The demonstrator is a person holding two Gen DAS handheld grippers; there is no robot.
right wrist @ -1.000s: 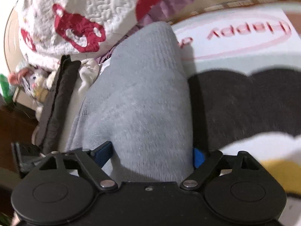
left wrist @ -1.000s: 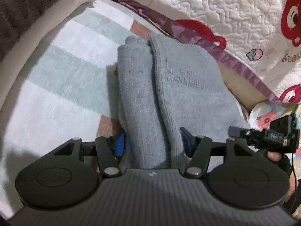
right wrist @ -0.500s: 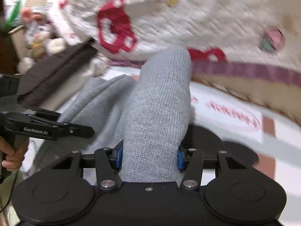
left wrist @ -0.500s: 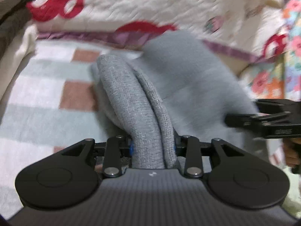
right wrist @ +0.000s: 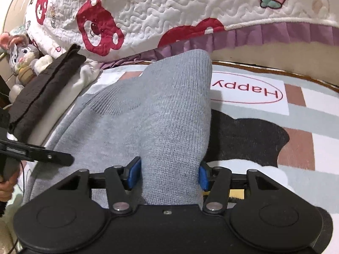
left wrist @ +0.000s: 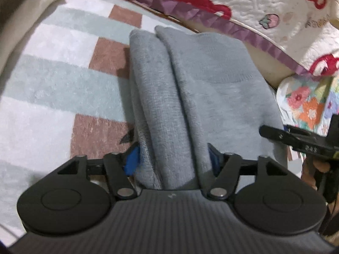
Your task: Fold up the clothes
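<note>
On rug, both claws (left wrist: 172, 158) (right wrist: 167, 174) gripping sweater (right wrist: 165, 116)

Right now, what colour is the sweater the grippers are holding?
Grey. The knitted sweater looks plain light grey, clearest in the right wrist view.

A soft grey knit sweater (left wrist: 211, 80) lies folded on the striped rug (left wrist: 53, 80). It is doubled over, with two thick folds side by side. One end bunches up between the blue pads (right wrist: 132, 173), and its far corner (right wrist: 190, 63) sticks up a little.
</note>
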